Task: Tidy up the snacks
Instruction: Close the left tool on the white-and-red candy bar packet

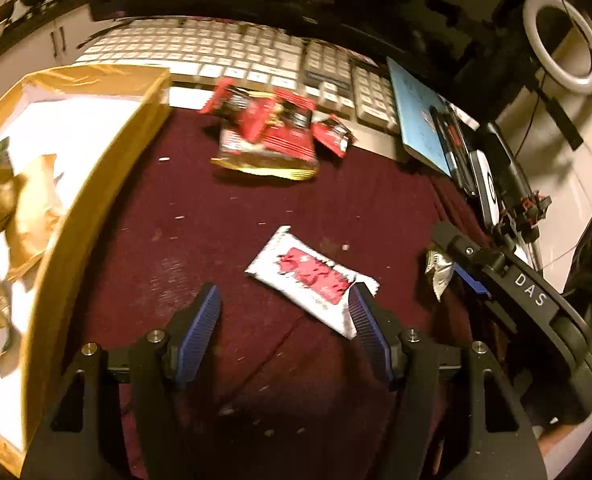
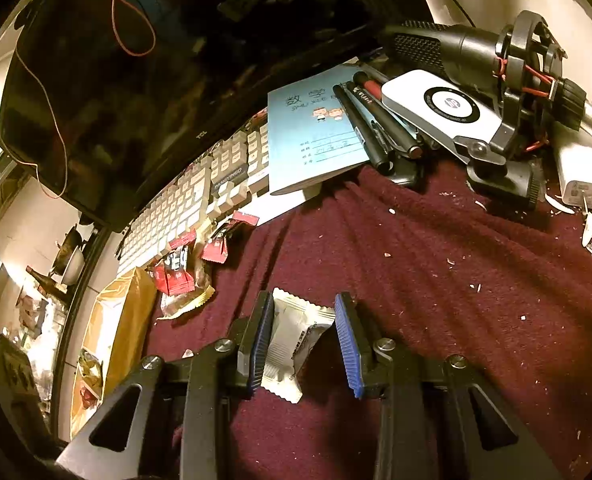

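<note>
Left wrist view, read from its left edge: the cardboard box [image 1: 96,184] sits at the counter's left side with several gold and green packets already inside. To its right, near the keyboard [image 1: 224,56] at the counter's far edge, lies a heap of red snack packs [image 1: 272,128] on the maroon cloth [image 1: 168,208]. Closer in, the white-and-red wrapper [image 1: 312,280] lies flat, angled, just ahead of the left fingers [image 1: 286,312], which stand wide apart and hold nothing. Its near corner touches or passes under the right-hand pad [image 1: 366,328], while most of it sits off-centre toward that side. Closing from here would likely pinch only a corner, and the slick film could slide out or drag the loose cloth up with it.

At far right, the right fingers [image 2: 304,340] are closed on the small white packet [image 2: 296,336]. Right wrist view shows it gripped across its width and tilted, with one end hanging below the pads. That looks like a light hold, so a quick swing toward the box might shake it free.
</note>
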### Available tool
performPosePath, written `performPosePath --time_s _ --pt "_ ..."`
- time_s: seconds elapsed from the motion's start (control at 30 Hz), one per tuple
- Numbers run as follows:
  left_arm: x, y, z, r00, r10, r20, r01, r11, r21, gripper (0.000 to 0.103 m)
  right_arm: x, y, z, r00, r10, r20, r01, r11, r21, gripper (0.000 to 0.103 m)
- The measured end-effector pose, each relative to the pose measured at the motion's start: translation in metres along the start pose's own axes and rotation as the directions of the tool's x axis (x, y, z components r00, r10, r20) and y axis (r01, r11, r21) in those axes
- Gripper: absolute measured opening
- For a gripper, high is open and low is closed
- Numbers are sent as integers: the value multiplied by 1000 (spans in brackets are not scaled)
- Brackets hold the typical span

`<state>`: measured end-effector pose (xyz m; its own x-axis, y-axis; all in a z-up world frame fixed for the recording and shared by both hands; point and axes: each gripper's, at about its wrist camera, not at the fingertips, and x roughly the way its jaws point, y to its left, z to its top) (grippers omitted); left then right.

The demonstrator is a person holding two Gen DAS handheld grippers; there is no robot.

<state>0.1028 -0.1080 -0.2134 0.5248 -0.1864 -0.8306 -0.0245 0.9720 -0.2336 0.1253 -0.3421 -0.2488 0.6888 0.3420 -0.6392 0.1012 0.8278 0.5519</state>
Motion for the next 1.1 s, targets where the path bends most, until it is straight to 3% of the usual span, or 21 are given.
performPosePath --time_s 0.17,0.33,0.5,0.7,0.73,0.8,0.83,1.03,1.07,1.1 --pt "-9 24 -12 999 -43 8 43 994 -102 66 -2 0 1 1000 6 11 -6 1000 -2 32" --pt "-7 15 -11 996 -84 1 84 992 -95 66 -2 3 0 1000 17 8 -16 1000 -18 32" --pt "15 -10 -3 992 -118 -53 113 990 -80 66 -3 2 0 1000 28 6 -28 1000 -14 32" --pt "35 -35 11 999 44 -23 -43 999 29 65 -3 1 -1 1000 25 9 -25 1000 -7 32" --pt "36 -39 9 997 75 -14 -74 995 61 62 -3 1 -1 1000 24 9 -24 1000 -6 32" --pt "35 -45 1 990 143 17 -144 981 128 45 -4 0 0 1000 26 9 -26 1000 -2 32" --pt "33 -46 -3 987 161 28 -163 975 150 43 -4 0 0 1000 26 9 -26 1000 -1 32" --pt "23 -41 -21 978 195 71 -205 962 182 48 -3 2 -1 1000 21 6 -21 1000 -13 32" --pt "22 -39 -23 979 189 77 -200 962 183 45 -3 2 -1 1000 20 6 -19 1000 -13 32" --pt "21 -38 -23 979 187 79 -198 963 185 33 -3 3 0 1000 18 8 -18 1000 -14 32"
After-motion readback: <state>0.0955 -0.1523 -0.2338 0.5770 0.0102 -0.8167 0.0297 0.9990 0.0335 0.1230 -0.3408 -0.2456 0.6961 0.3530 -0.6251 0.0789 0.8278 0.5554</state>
